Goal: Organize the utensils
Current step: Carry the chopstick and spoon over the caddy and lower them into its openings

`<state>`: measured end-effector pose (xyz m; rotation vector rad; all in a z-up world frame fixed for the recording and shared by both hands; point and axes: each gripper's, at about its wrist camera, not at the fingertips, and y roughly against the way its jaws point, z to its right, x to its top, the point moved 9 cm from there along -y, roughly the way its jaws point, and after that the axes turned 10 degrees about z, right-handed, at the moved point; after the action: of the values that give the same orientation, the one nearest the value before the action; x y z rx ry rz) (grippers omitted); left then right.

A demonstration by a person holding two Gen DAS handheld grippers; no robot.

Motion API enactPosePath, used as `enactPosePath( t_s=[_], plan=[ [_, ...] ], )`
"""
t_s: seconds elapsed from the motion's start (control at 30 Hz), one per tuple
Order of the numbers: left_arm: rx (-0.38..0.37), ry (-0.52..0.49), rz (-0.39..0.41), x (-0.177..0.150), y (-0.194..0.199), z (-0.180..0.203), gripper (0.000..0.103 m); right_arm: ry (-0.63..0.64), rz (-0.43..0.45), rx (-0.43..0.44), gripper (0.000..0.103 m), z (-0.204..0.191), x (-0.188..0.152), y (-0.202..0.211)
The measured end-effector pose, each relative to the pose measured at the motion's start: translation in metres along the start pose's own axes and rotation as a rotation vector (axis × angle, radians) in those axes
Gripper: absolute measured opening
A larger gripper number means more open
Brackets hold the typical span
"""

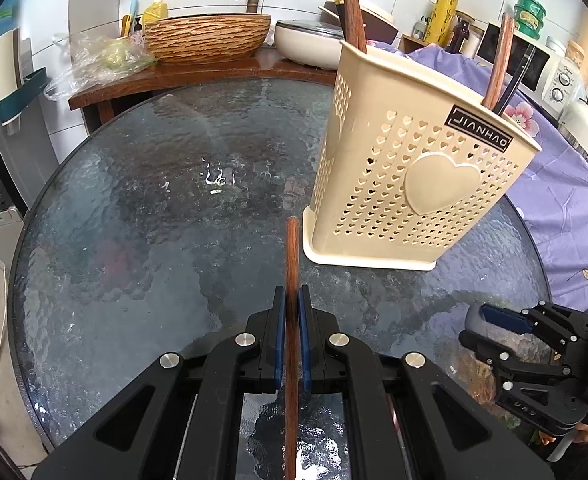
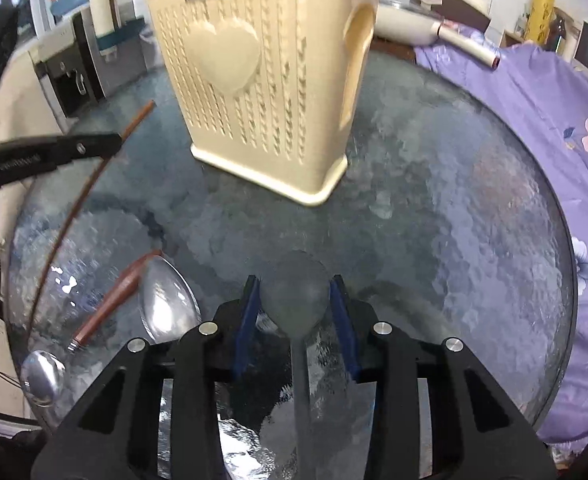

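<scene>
A: What is the left gripper (image 1: 292, 300) doing?

B: Its blue fingers (image 1: 279, 336) are clamped tight on a brown wooden chopstick (image 1: 292, 264). The stick runs straight out between them, and its tip ends just short of the near corner of the cream utensil holder (image 1: 414, 184).

A: Where does the holder stand?

B: Upright on the round glass tabletop (image 1: 153, 240), towards its far side. It is perforated with little hearts, with a big raised heart on the wall and a dark label near the rim. Two wooden sticks (image 1: 350, 4) rise from its far compartment; one more brown stick (image 1: 498, 64) and a thin black one stand in the near compartment.

A: And the right gripper (image 2: 295, 304)?

B: It is on the near side of the holder, well apart from it. A grey spoon (image 2: 294, 292) sits with its bowl between the fingers, handle running back under the gripper. The fingers stand partly apart, right at the bowl's edges; the view is blurred and I cannot tell whether they press on it.

A: Anything else lying loose?

B: Yes, left of that gripper and nearer than the holder: a clear spoon bowl (image 2: 165, 300), a brown handle (image 2: 109, 304) beside it, and a shiny metal spoon (image 2: 41, 376) at the tabletop's edge. A purple flowered cloth (image 2: 554, 120) lies to the holder's right.
</scene>
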<state>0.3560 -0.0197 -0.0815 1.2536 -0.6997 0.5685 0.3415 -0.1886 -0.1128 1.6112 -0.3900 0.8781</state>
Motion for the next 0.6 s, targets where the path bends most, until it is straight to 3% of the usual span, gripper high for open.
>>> enactPosePath(
  t_s=[0.33,0.6],
  plan=[
    [-0.037,0.005,0.104,0.024,0.042,0.011,0.006,-0.118,0.214,0.112,0.037,0.003,0.054,0.063],
    [-0.055,-0.018,0.218,0.048,0.086,0.023,0.006,-0.115,0.256,0.109,0.037,-0.001,0.063,0.083]
  ],
)
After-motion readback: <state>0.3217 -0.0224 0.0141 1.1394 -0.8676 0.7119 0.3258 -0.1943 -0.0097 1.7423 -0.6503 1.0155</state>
